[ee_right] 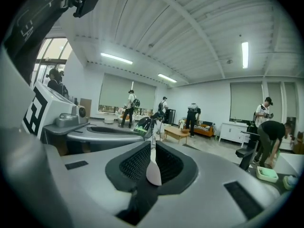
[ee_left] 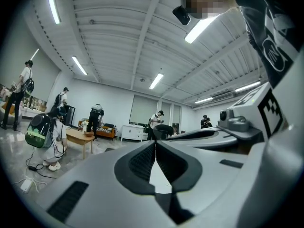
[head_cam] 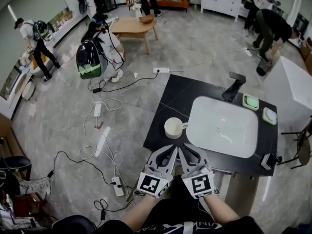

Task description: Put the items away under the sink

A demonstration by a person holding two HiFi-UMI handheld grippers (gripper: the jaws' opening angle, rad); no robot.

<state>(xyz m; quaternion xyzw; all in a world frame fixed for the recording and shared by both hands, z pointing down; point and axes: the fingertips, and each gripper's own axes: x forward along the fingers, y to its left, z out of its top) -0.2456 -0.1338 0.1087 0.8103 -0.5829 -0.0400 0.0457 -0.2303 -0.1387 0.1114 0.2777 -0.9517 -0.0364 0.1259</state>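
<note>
the left gripper (head_cam: 168, 149) and right gripper (head_cam: 186, 149) hover side by side at the counter's (head_cam: 181, 96) near edge, both clamped shut and empty, likely staging a first pick, as the white mug (head_cam: 174, 127) beside the sink (head_cam: 209, 130) and what look like green dishes (head_cam: 250, 101) sit unstowed.

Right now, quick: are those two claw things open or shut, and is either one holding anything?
Left gripper: closed, holding nothing.
Right gripper: closed, holding nothing.
</note>
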